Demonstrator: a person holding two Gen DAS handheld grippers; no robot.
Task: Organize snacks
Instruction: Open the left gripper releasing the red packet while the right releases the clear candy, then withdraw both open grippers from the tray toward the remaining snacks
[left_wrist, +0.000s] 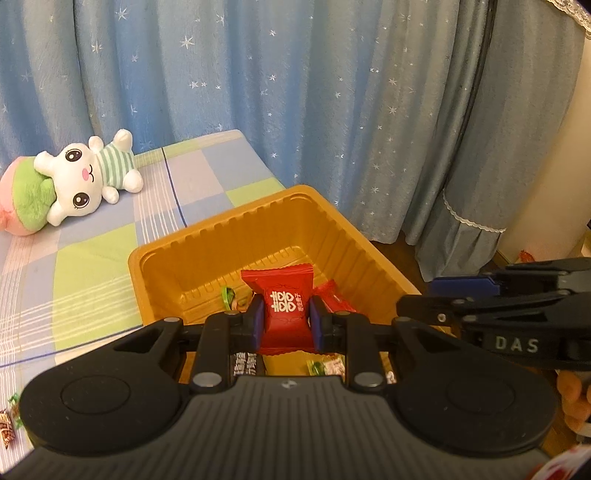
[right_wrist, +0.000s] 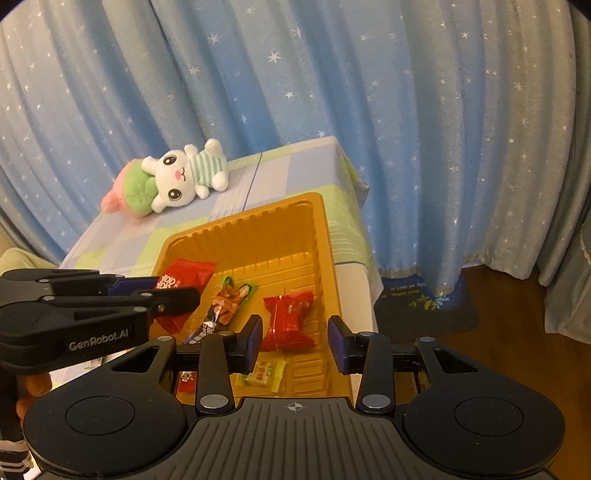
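1. Star-printed blue curtains (right_wrist: 369, 92) hang behind a bed with a checked sheet (left_wrist: 92, 258), where an orange tray (left_wrist: 332, 221) sits near the bed's right edge.
2. Over the tray, the left gripper (left_wrist: 286, 319) pinches a red candy packet (left_wrist: 286, 306) between its blue pads, the packet upright and clear of the tray floor.
3. Beside it, the right gripper (right_wrist: 295, 341) stands spread with nothing between its fingers; a second red packet (right_wrist: 288, 321) lies in the tray below, among a long nut bar (right_wrist: 229, 306) and a yellow sweet (right_wrist: 264, 374).
4. Risk, as I judge it: the two tools are close together over one tray and could knock each other. A nudge might also push the light tray off the bed's edge.
5. Farther left, a white plush toy (left_wrist: 92, 173) lies well apart.
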